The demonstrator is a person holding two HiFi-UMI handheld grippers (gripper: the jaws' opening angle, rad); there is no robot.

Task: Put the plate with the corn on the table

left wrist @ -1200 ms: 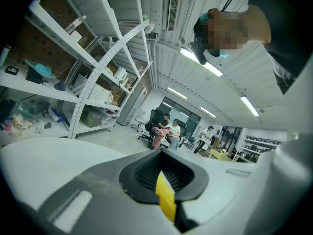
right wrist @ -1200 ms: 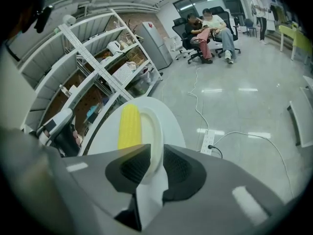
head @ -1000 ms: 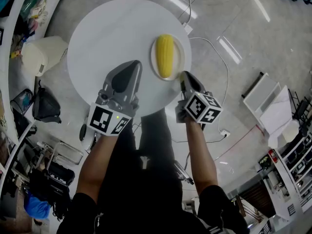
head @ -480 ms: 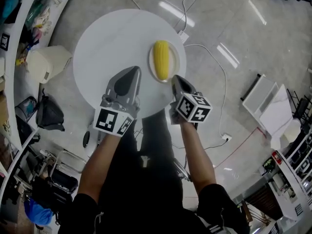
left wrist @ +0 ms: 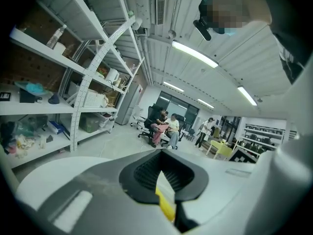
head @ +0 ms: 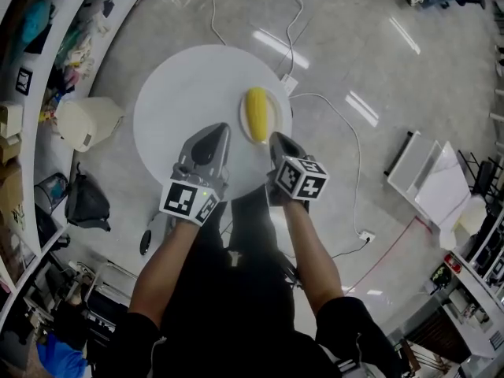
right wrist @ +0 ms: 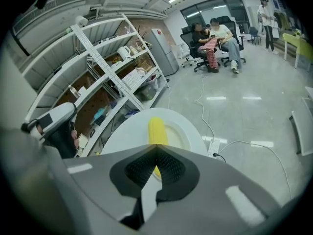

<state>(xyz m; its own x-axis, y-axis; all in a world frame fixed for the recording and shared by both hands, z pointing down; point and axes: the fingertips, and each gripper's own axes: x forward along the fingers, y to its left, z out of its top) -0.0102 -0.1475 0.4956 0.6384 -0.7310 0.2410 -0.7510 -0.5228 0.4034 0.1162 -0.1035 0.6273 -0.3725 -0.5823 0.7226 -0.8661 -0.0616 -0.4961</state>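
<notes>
A yellow corn cob [head: 256,113] lies on a white plate [head: 276,118], which rests on the round white table [head: 185,93] near its right edge. My right gripper [head: 277,138] is shut and empty, its tip just short of the plate's near rim. In the right gripper view [right wrist: 156,147] the corn [right wrist: 157,129] and plate [right wrist: 180,137] lie just beyond the closed tips. My left gripper [head: 218,131] hovers over the table left of the plate, shut with nothing held. In the left gripper view [left wrist: 161,153] a yellow sliver shows through the gap below the tips.
A white bin [head: 88,122] and a black bag [head: 87,199] stand on the floor left of the table. Cables and a power strip [head: 287,83] run past its far right side. White panels [head: 437,179] lie on the floor at the right. Shelves line the left wall.
The right gripper has drawn back from the plate's rim toward the person. The head view has pulled away, so the table looks smaller. The plate and corn stay put.
</notes>
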